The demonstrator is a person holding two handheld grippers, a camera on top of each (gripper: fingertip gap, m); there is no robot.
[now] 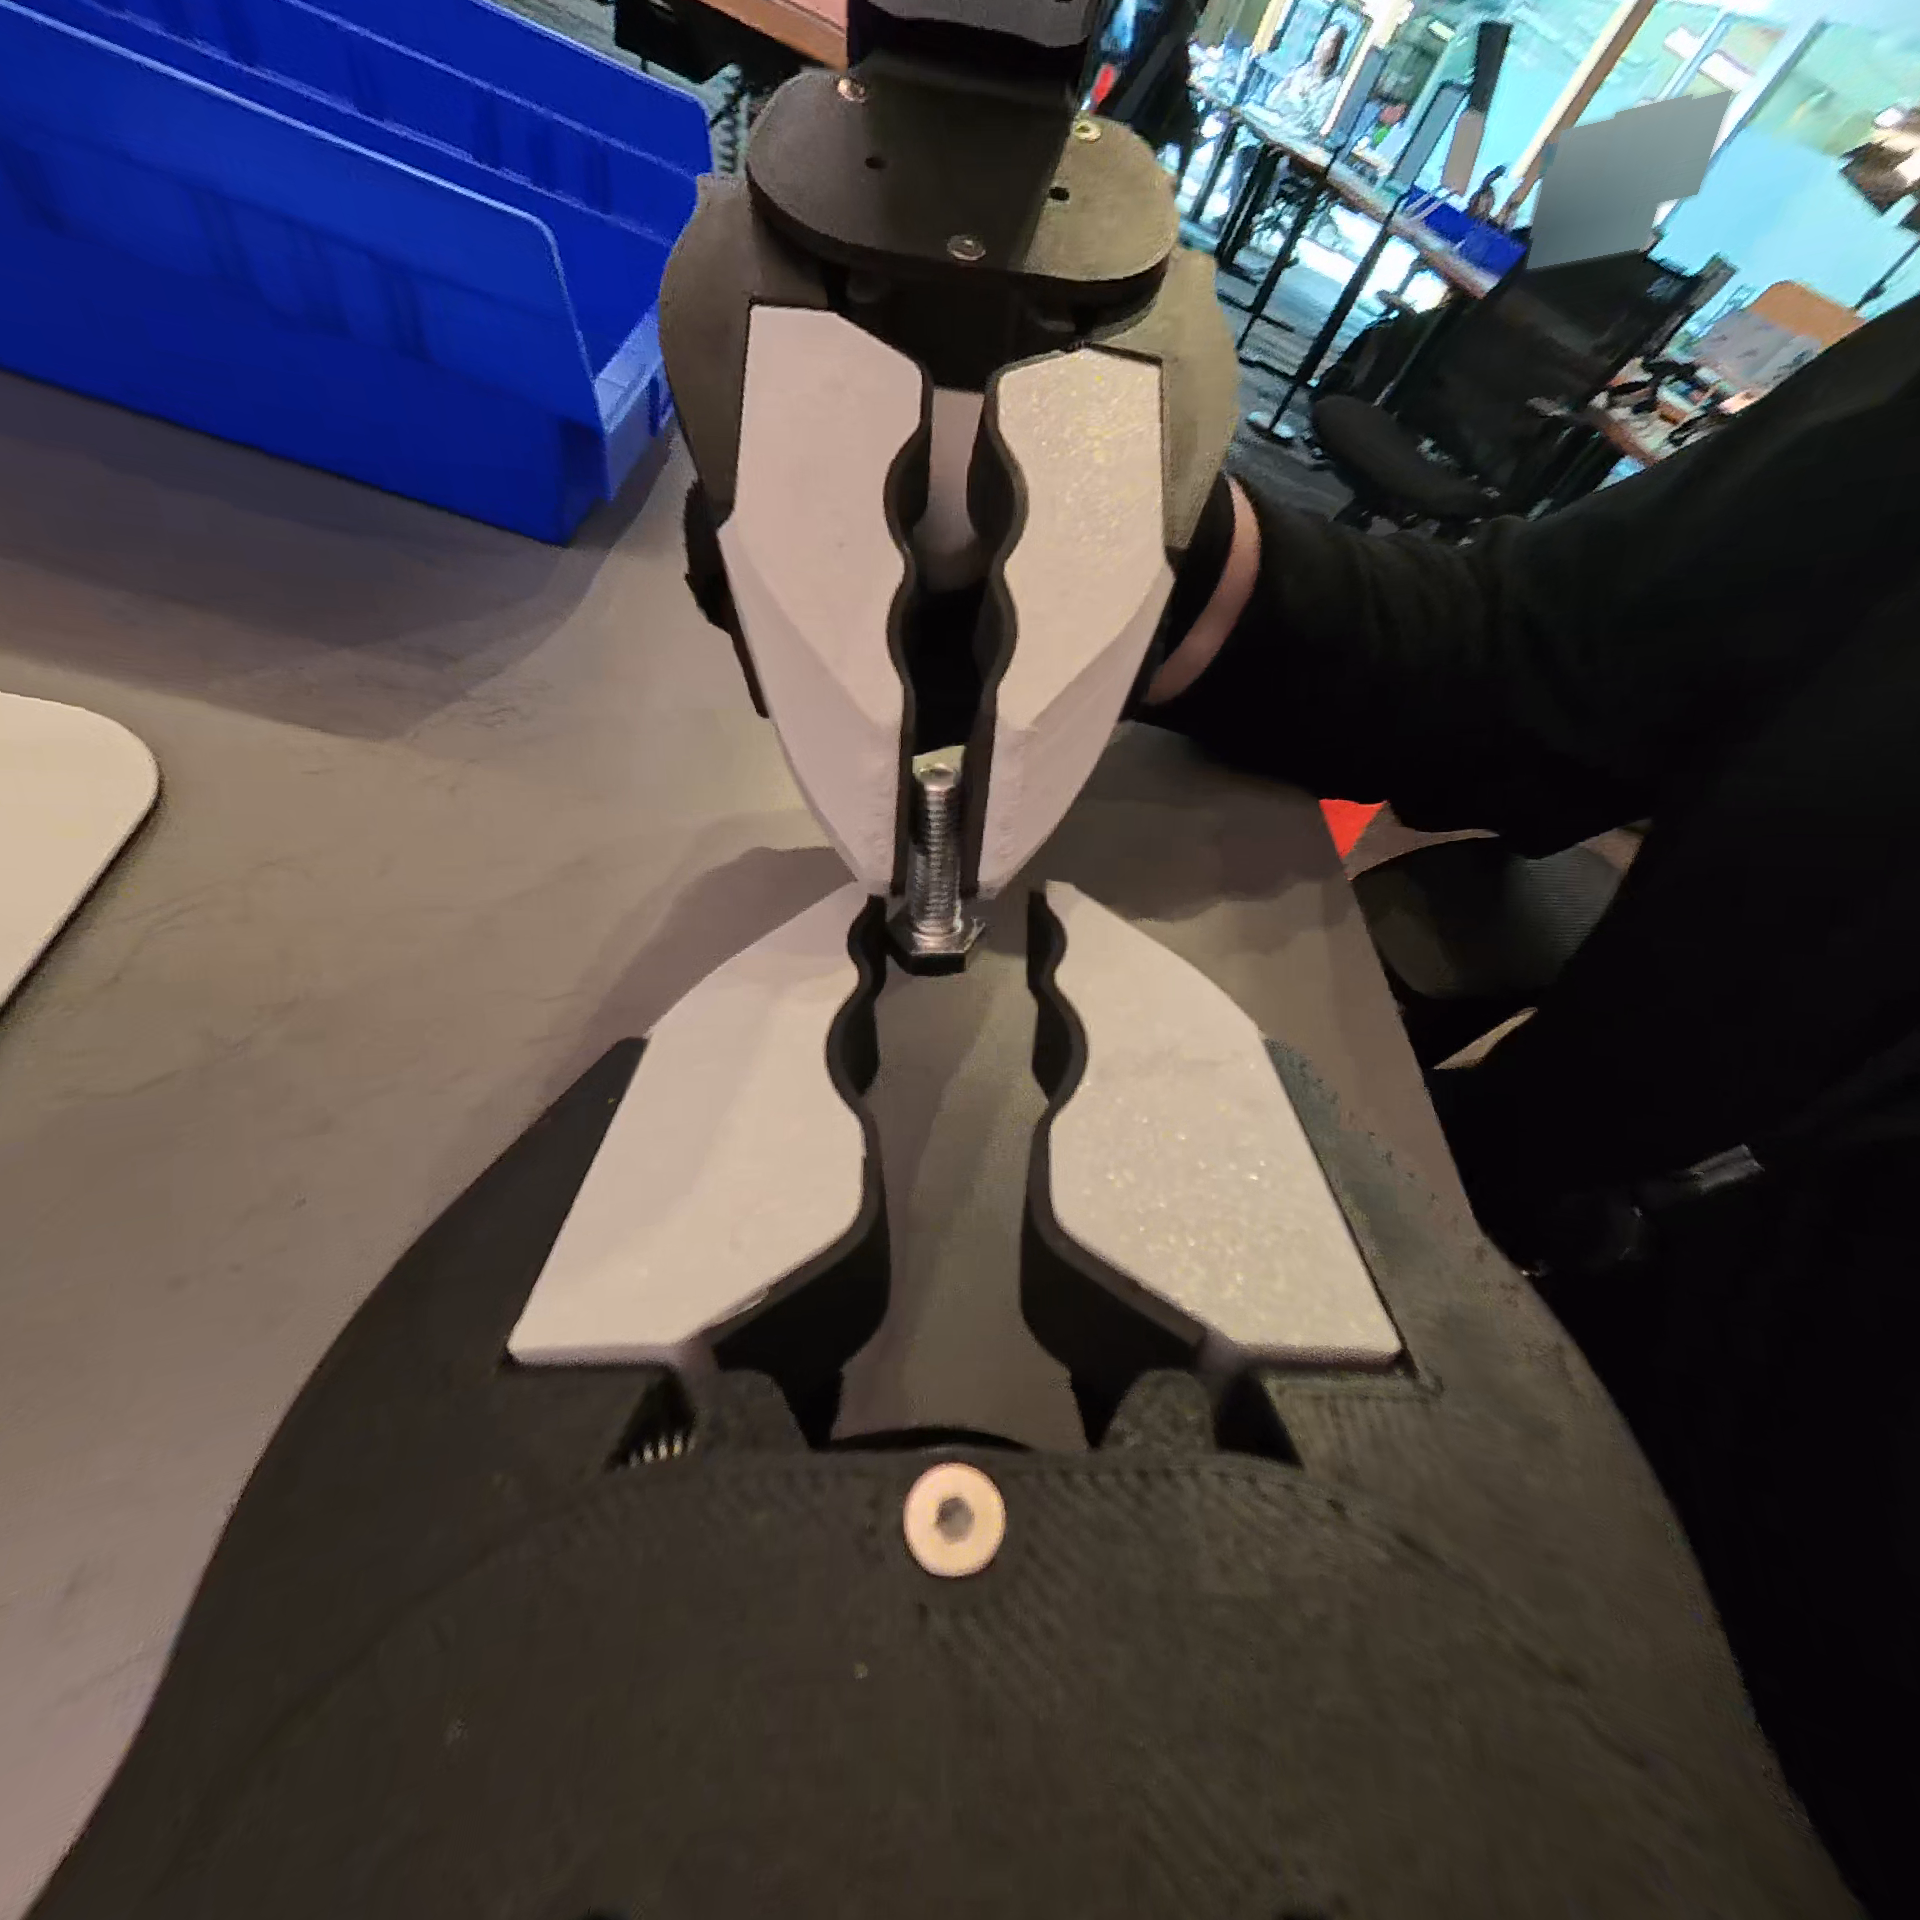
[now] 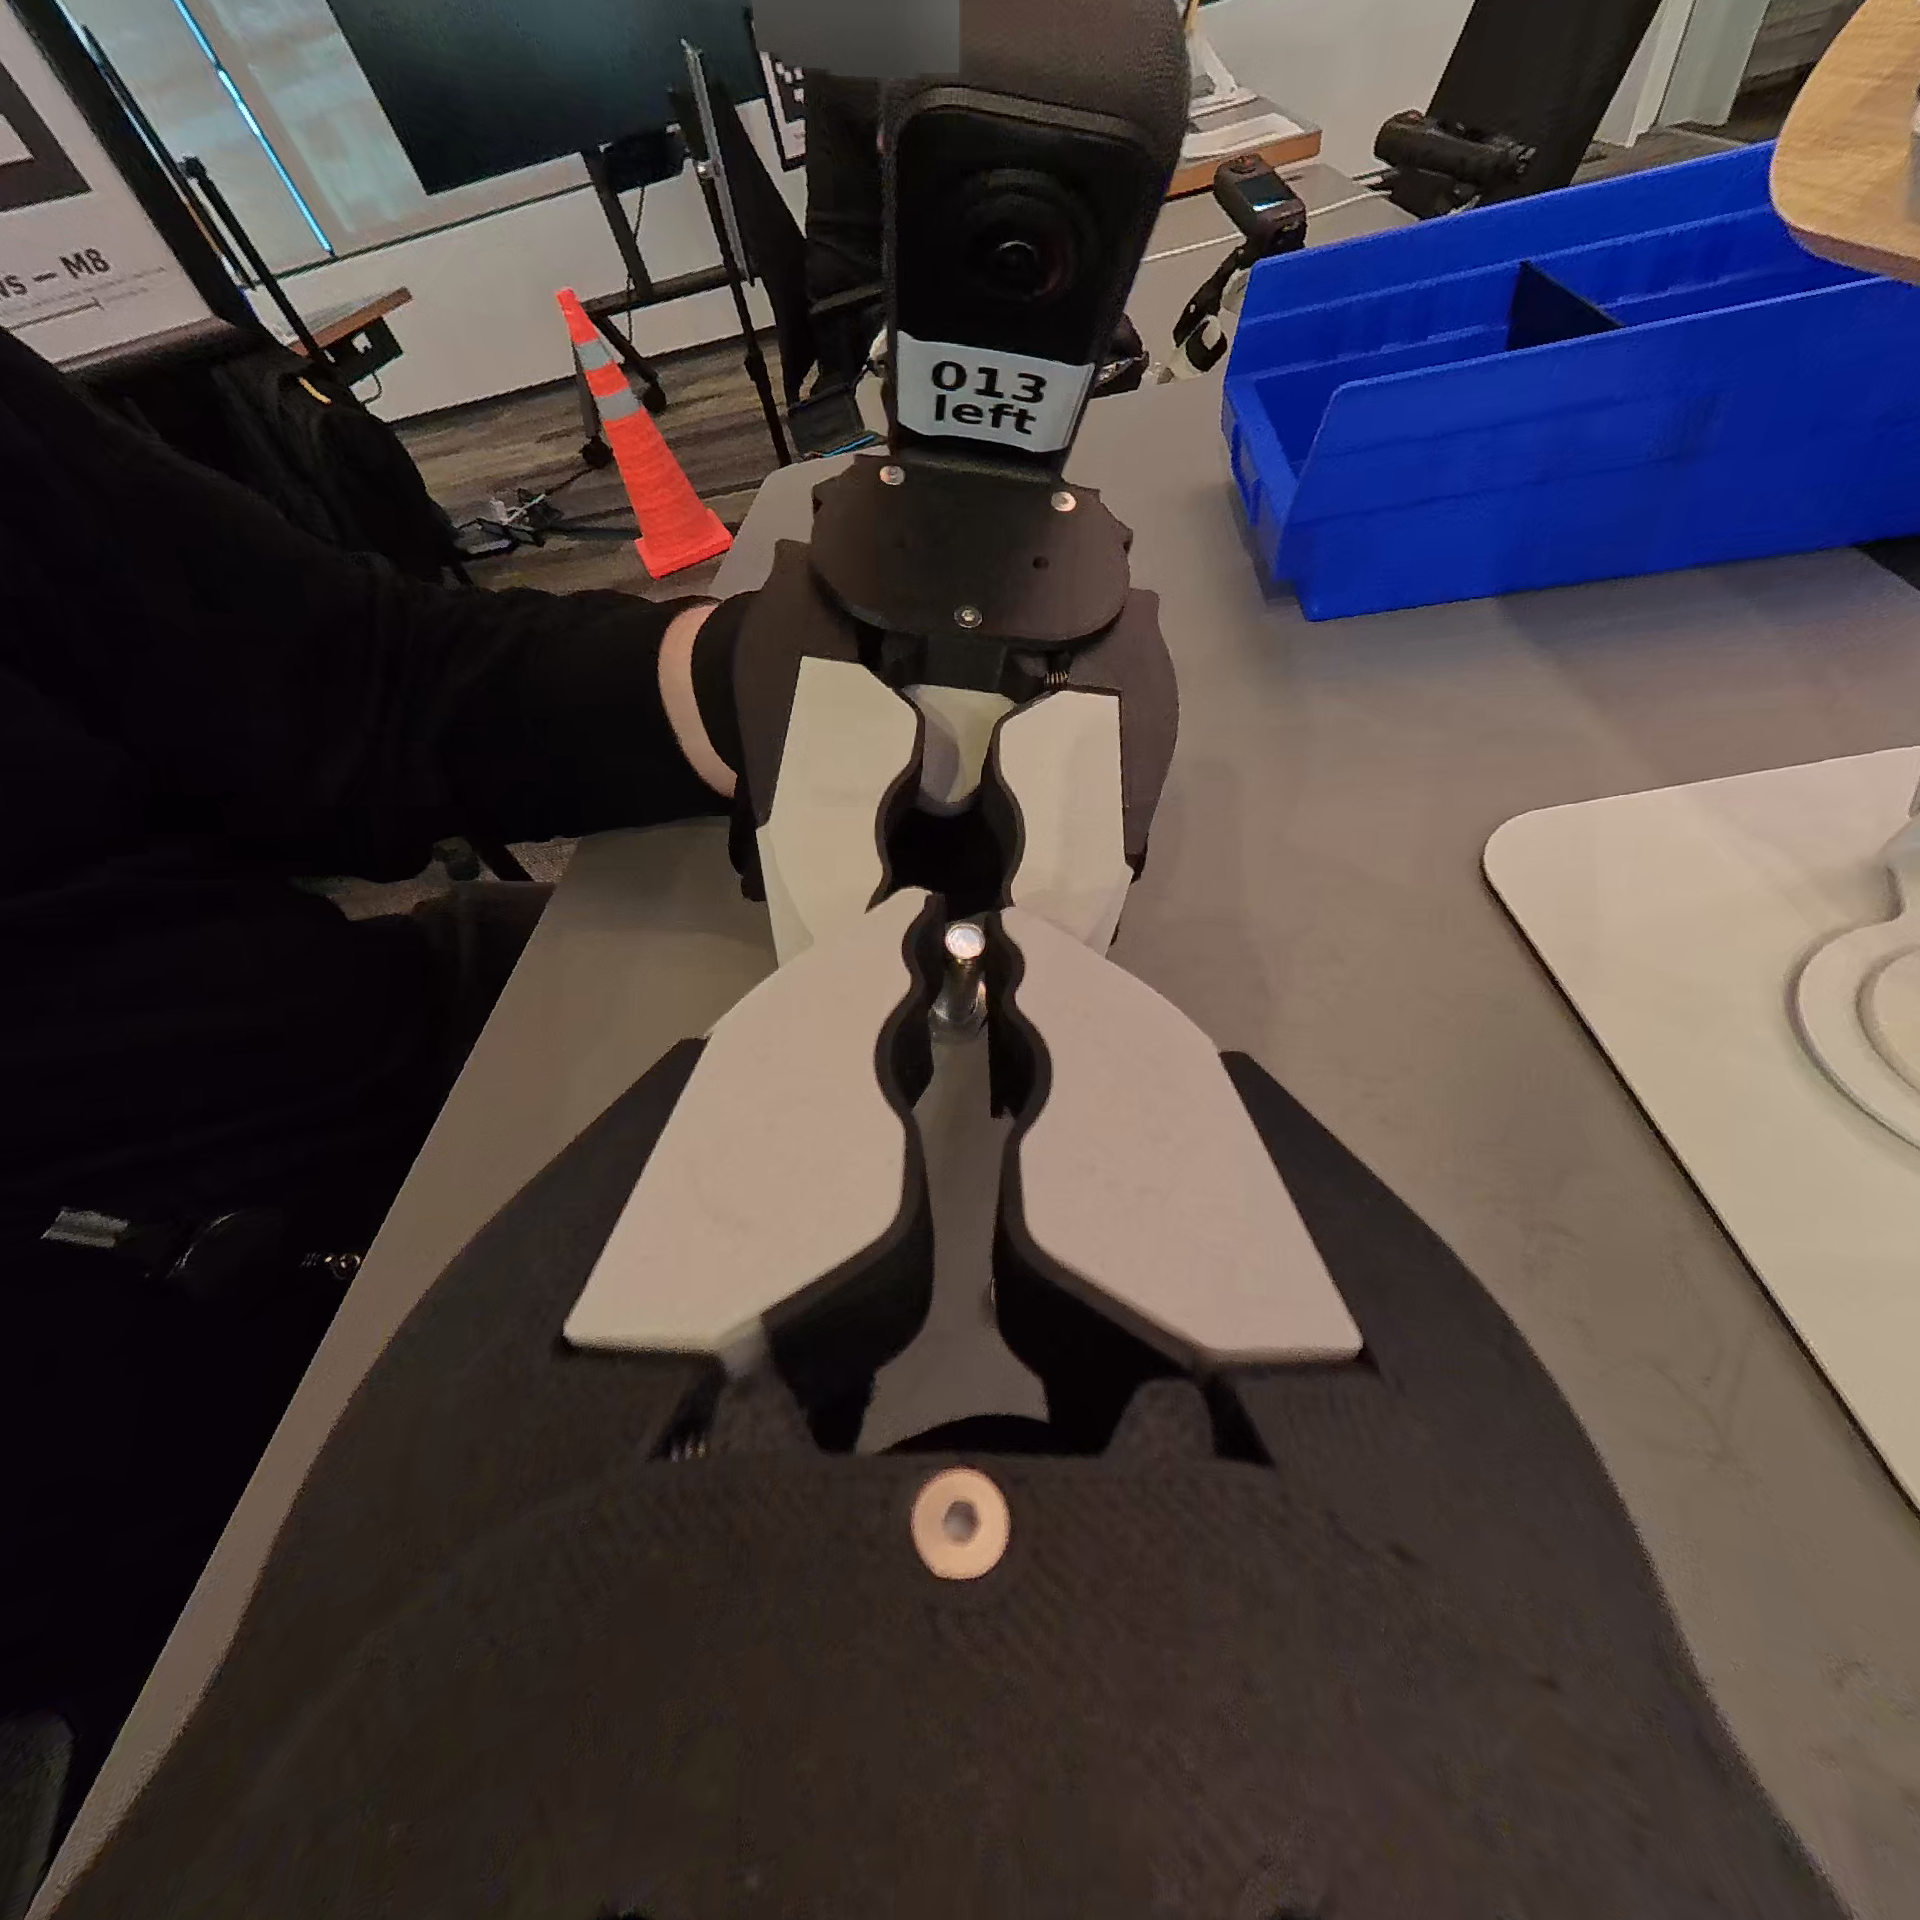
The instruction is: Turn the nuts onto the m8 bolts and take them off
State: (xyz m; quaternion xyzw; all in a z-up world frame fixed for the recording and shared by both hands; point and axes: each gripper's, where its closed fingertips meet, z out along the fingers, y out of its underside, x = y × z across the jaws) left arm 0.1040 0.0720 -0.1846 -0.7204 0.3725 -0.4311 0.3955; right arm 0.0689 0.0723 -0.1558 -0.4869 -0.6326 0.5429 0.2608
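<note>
Between the clamped right claw (image 1: 928, 888) pads, a silver threaded bolt (image 1: 928, 831) meets the parted left claw (image 1: 945, 935).

A workshop-style lab in an open office: a grey worktable (image 2: 1455, 727) carries blue plastic parts bins (image 2: 1558, 416), while an orange traffic cone (image 2: 644, 457) stands on the carpeted floor beside stands and trailing cables. A large dark screen (image 2: 540, 83) lines the wall, and long desks (image 1: 1351, 197) and black office chairs (image 1: 1392, 457) fill the room beyond.
</note>
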